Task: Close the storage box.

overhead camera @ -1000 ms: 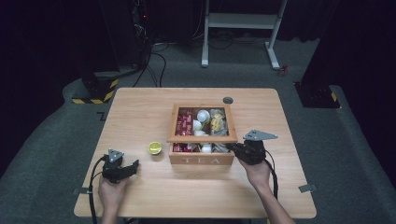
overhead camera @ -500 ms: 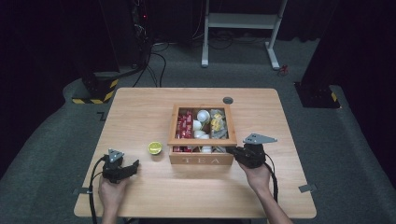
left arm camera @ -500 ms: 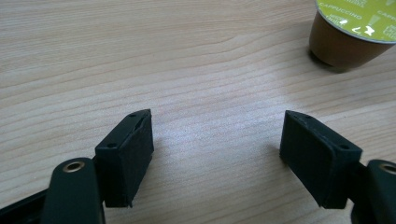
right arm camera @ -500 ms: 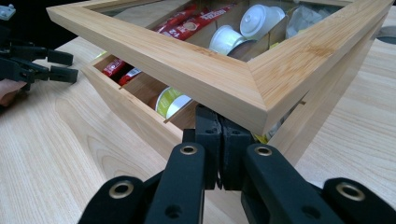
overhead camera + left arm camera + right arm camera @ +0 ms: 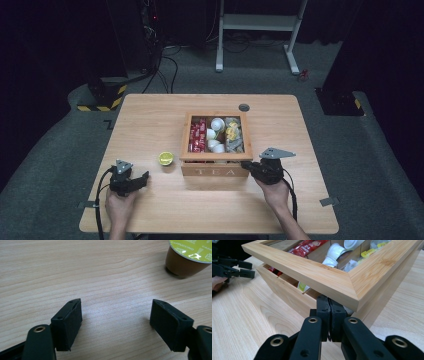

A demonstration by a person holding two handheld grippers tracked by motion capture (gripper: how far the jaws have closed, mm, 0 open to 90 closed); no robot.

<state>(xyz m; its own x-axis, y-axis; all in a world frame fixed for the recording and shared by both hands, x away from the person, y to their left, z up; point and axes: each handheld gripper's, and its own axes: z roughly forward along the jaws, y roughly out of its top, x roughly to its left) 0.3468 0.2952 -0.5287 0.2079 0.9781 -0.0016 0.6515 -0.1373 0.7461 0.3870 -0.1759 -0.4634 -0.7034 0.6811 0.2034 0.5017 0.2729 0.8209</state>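
Observation:
A wooden tea box point(image 5: 216, 171) marked TEA stands mid-table, holding red sachets, white capsules and wrapped tea bags. Its framed lid point(image 5: 312, 272) is tilted up off the front wall point(image 5: 284, 297), leaving a gap. My right gripper point(image 5: 251, 166) is shut, and its tips point(image 5: 328, 302) are tucked under the lid's front right corner with nothing between the jaws. Near the front left of the table, my left gripper point(image 5: 145, 177) rests open on the wood point(image 5: 116, 315), also seen far off point(image 5: 252, 269). A brown capsule with a green top point(image 5: 166, 158) stands beyond it point(image 5: 190, 257), apart from the jaws.
A small dark round disc point(image 5: 244, 107) lies on the table behind the box. Bare wood stretches left of the box and along the front edge. A white metal stand point(image 5: 260, 30) is on the floor beyond the table. A tape tab point(image 5: 326, 201) sticks out at the table's right edge.
My right gripper has shifted slightly at the box's front right corner. The left gripper and the capsule have kept still.

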